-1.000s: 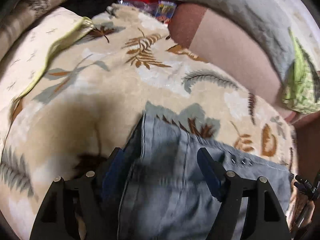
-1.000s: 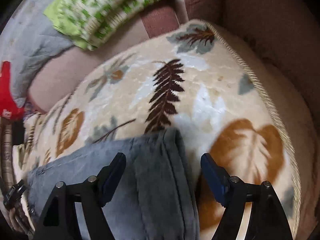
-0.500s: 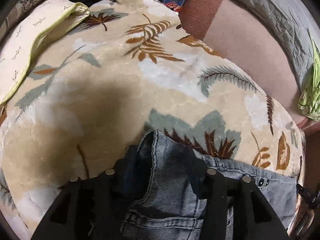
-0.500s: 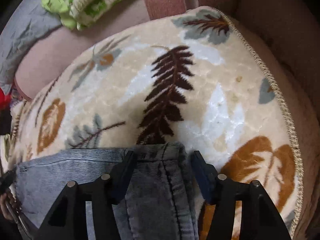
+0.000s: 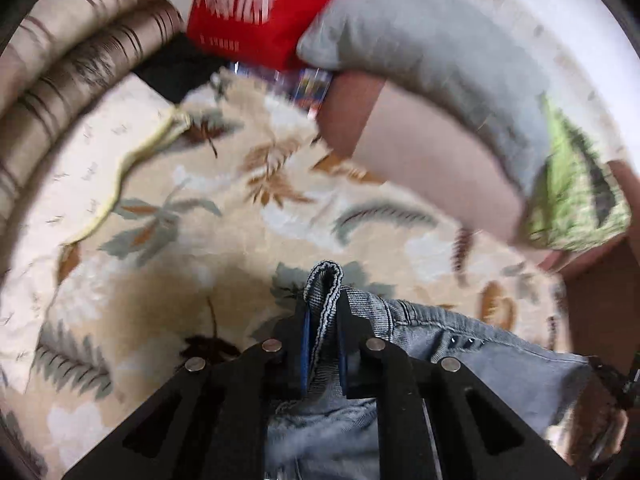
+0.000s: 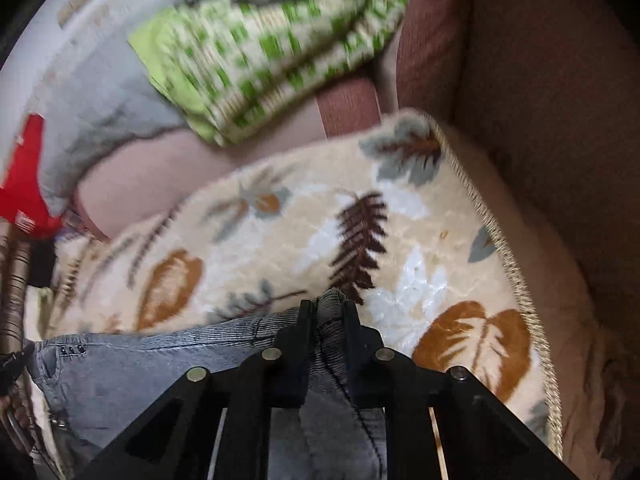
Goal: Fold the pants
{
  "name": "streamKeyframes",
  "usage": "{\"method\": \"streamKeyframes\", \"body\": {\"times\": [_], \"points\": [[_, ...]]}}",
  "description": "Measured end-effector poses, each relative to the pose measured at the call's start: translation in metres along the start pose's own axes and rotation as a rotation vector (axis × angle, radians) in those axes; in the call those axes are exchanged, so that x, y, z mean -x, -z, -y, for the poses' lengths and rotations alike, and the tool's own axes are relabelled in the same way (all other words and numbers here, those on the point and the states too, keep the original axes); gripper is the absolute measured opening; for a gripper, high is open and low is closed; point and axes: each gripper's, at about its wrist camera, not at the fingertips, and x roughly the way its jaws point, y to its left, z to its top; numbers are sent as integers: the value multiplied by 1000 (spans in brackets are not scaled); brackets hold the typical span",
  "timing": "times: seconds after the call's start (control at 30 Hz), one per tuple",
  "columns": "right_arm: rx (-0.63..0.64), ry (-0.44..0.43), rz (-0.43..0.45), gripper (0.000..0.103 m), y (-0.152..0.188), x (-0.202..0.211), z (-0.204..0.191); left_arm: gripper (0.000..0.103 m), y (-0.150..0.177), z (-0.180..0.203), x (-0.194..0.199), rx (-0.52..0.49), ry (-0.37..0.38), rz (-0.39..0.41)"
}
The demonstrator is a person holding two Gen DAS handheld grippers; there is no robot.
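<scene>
Grey-blue denim pants (image 5: pixel 480 360) lie on a cream blanket with a leaf print (image 5: pixel 200 220). My left gripper (image 5: pixel 323 320) is shut on a pinched-up fold of the pants' edge, which sticks up between the fingers. In the right wrist view the pants (image 6: pixel 160 360) stretch off to the left, and my right gripper (image 6: pixel 328 316) is shut on a bunched edge of the pants over the blanket (image 6: pixel 320 220). Both held edges are raised off the blanket.
A red bag (image 5: pixel 248 8), a grey pillow (image 5: pixel 420 40) and striped brown cushions (image 5: pixel 60 60) lie at the back. A green checked cloth (image 6: pixel 260 48) lies on the pillow. The brown sofa arm (image 6: pixel 540 120) rises to the right of the blanket's corded edge (image 6: pixel 512 264).
Both grippers went from open around the pants' edges to shut on them. Both views have pulled up and back, and the pinched denim has lifted.
</scene>
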Motion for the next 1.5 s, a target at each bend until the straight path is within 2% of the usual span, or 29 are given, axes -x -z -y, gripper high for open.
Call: {"method": "streamKeyframes", "body": {"times": [0.1,0.2,0.3,0.33,0.4,0.47,0.5,0.53,0.57,0.6,0.63,0.67,0.7,0.77,0.87,0.93,1.0,1.03,1.1,1.17,1.2,1.27,1.33,1.4,1.47,1.5], "points": [[-22,-43,84,14,9,53,2,11,18,-6,56,-7,63,57],[-37,-86,134,14,47,106,11,11,56,-28,104,5,104,78],[-53,-100,132,15,99,135,24,12,109,-61,127,37,130,22],[-67,-105,115,15,124,140,30,12,130,-75,131,53,137,-5],[-68,-105,36,19,179,141,43,17,164,-96,126,66,98,-80],[-93,-72,-78,34,222,128,58,21,190,-116,118,91,15,-157],[-127,-61,-133,56,243,122,69,21,195,-121,118,105,-8,-168],[-161,-51,-154,72,253,121,77,22,196,-125,121,119,-37,-162],[-211,-45,-156,72,263,123,86,24,193,-124,126,130,-51,-137],[-262,-60,-139,72,269,130,93,35,190,-120,131,136,-53,-114],[-319,-96,-117,72,272,138,98,44,186,-114,137,145,-50,-83],[-361,-130,-101,72,273,144,100,61,182,-104,143,156,-36,-50],[-395,-165,-91,73,272,148,99,70,180,-93,147,165,-8,-19],[-458,-254,-104,74,273,147,91,70,184,-69,146,171,32,27],[-517,-269,-126,74,274,132,80,70,198,-42,121,146,41,2],[-575,-265,-141,73,274,117,80,70,209,-28,93,104,0,-28],[-631,-274,-139,71,275,105,82,70,222,-25,58,44,-104,-105],[-639,-260,-133,53,275,100,83,70,228,-28,46,32,-149,-131],[-609,-182,-143,11,270,95,83,72,232,-30,39,-6,-175,-109],[-535,-123,-131,10,265,101,79,72,228,-28,41,-27,-173,-121],[-457,-61,-95,10,259,113,73,72,225,-29,40,-22,-164,-129],[-392,-6,-73,10,256,120,69,72,221,-34,38,-14,-154,-136],[-290,47,-166,13,257,97,64,72,219,-37,35,-23,-151,-142],[-236,54,-140,16,259,94,59,72,217,-37,38,-40,-152,-142],[-262,52,-122,39,254,106,58,72,215,-38,43,-39,-168,-121],[-280,78,-93,67,251,116,59,72,214,-40,47,-29,-168,-118]]}}
